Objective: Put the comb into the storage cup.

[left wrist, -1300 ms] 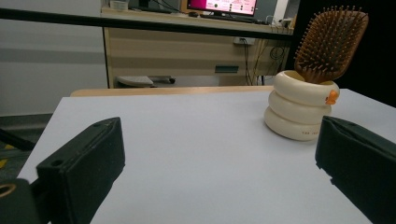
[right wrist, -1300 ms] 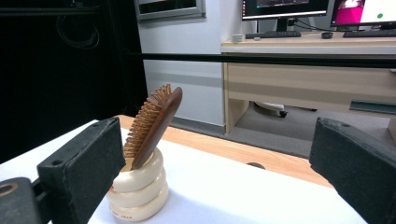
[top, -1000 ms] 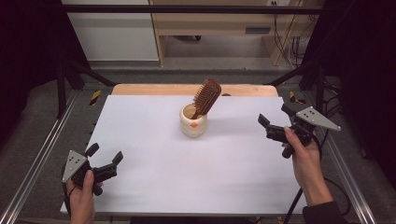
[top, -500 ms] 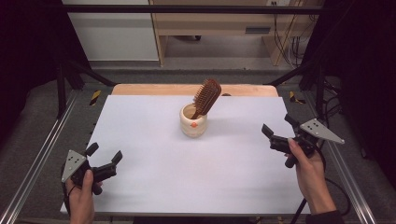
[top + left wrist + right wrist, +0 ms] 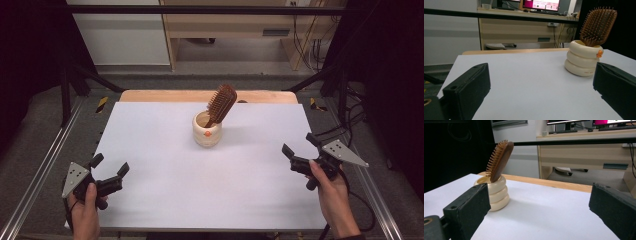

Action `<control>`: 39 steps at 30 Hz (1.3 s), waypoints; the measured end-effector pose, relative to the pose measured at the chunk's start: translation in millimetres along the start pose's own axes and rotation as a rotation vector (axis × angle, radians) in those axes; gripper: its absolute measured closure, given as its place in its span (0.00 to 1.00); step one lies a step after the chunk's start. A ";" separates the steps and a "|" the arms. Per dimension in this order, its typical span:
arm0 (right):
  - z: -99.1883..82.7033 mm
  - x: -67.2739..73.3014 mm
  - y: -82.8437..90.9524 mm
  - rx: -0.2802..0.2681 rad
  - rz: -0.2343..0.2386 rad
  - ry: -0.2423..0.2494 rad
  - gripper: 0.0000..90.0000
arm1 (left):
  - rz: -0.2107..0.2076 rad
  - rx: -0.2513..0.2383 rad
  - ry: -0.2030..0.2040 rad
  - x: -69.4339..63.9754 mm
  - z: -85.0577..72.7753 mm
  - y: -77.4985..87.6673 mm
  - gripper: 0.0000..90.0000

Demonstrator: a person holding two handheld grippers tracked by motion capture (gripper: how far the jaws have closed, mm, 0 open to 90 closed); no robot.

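So we've got a wooden paddle hairbrush (image 5: 221, 103) standing handle-down in a cream ringed cup (image 5: 206, 131), sitting around the middle of the white table (image 5: 165, 190), a bit toward the far edge. The brush head leans up and to the right out of the cup.

Our left gripper (image 5: 107, 172) hangs over the near-left corner with its jaws spread wide and nothing between them. The right gripper (image 5: 298, 150) is at the right edge, also wide open and empty. Both are well apart from the cup.

Handling guess: the brush looks light and stiff, and the smooth wooden back is probably a bit slippery. The bristle side (image 5: 596, 25) won't give a flat face for one pad, so we'd pinch the head across its narrow edges, or low near the neck where it leaves the cup. The handle is hidden inside, so we can't tell how deep it sits.

The cup looks ceramic or hard plastic, and fairly squat. It could tip or slide if we pull the brush out at an angle, so a straight lift along the lean seems safer, maybe with the other gripper steadying the cup.
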State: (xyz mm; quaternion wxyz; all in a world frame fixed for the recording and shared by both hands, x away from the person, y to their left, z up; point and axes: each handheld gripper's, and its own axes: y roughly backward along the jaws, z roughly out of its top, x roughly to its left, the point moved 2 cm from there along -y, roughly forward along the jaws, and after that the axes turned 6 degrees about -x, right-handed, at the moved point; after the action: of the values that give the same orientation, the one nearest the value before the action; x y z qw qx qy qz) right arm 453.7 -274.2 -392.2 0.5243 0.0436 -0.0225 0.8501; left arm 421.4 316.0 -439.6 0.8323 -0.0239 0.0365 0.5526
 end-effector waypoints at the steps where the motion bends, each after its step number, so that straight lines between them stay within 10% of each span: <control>1: -1.6 0.3 1.3 0.002 -0.001 -0.001 0.04 | 0.003 -0.006 0.000 -1.1 0.8 1.4 0.02; 39: -63.2 29.7 2.8 0.057 0.131 0.060 0.04 | -0.077 -0.015 -0.019 -9.8 0.5 6.6 0.02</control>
State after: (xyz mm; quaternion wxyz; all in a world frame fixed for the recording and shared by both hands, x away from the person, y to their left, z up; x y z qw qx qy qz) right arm 434.7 -243.7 -452.2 0.4664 0.0315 0.0146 0.8839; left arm 411.6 309.6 -438.2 0.8531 -0.0263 0.0237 0.5206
